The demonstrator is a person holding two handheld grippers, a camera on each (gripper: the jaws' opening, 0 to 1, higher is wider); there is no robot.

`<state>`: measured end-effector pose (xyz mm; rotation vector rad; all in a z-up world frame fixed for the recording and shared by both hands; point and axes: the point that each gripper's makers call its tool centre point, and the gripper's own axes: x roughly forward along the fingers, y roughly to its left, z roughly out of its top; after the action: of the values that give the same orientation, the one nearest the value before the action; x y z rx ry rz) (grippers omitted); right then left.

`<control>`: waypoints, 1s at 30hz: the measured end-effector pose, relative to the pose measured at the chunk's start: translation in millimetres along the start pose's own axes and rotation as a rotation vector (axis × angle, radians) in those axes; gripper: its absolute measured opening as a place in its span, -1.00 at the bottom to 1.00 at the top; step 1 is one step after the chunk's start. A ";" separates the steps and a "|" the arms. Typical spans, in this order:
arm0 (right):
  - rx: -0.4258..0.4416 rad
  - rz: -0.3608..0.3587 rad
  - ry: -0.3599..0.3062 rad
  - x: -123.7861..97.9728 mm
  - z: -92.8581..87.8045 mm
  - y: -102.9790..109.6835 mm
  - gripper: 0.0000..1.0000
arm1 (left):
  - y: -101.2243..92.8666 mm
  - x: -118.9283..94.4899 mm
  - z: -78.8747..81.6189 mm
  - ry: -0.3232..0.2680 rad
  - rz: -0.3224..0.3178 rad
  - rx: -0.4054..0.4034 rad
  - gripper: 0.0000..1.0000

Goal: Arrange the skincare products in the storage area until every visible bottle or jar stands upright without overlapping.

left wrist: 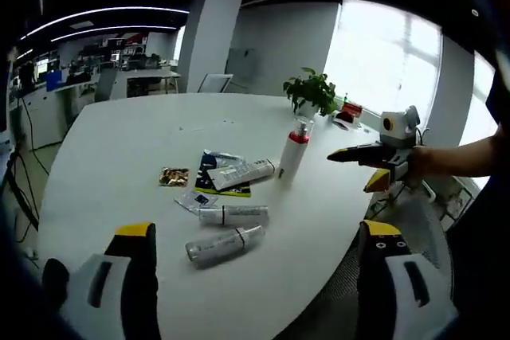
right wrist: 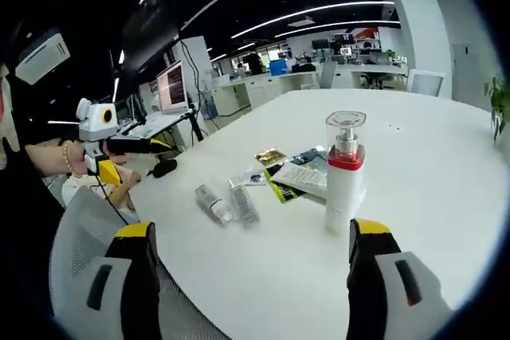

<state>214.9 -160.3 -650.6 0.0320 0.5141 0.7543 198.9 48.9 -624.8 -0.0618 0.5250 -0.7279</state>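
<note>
pump bottle: white body, red collar, clear cap (right wrist: pixel 345 171), standing upright on the white tabletop (left wrist: pixel 119 141); seen too from the left gripper view (left wrist: pixel 293 151).
lying bottles: two clear ones (left wrist: pixel 224 244) and (left wrist: pixel 233 214) on their sides, near the pump bottle, toward the tabletop's near edge.
tube: a white tube (left wrist: pixel 241 173) lies flat, its end just beside the pump bottle's base, resting on a dark leaflet (left wrist: pixel 225 187).
small items: a gold packet (left wrist: pixel 173 176) lies beyond the tube from the pump bottle; sachets beside the leaflet are too small to read, possibly samples.
left tongs: spread (left wrist: pixel 259 276), nothing between them, well short of the lying bottles.
right tongs: spread (right wrist: pixel 249 276), empty, the pump bottle just ahead near the right-hand jaw; in the left gripper view they hover (left wrist: pixel 357 168) beside the pump bottle, apart from it.
open room: bare tabletop past the pump bottle up to a potted plant (left wrist: pixel 310 91); a mesh chair (right wrist: pixel 80 252) sits at the near edge.
</note>
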 end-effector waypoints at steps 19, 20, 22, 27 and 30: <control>0.004 -0.010 0.075 -14.2 -23.1 13.4 0.99 | -2.7 -23.5 -25.2 -0.028 0.066 -0.009 0.95; 0.000 -0.008 0.077 -14.5 -22.8 13.0 0.99 | -1.5 -23.3 -24.0 -0.033 0.068 -0.005 0.95; -0.004 -0.001 0.084 -13.9 -23.0 11.3 0.99 | 1.1 -23.1 -23.3 -0.044 0.071 -0.007 0.95; -0.013 0.012 0.090 -9.1 -22.7 10.9 0.99 | 6.3 -24.4 -27.7 -0.038 0.092 -0.005 0.94; -0.019 0.020 0.085 -4.0 -20.6 6.4 0.99 | 6.7 -23.5 -28.3 -0.033 0.092 -0.007 0.94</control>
<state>198.9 -161.4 -665.6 -0.0122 0.5880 0.7819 174.8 72.7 -640.7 -0.0557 0.4955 -0.6339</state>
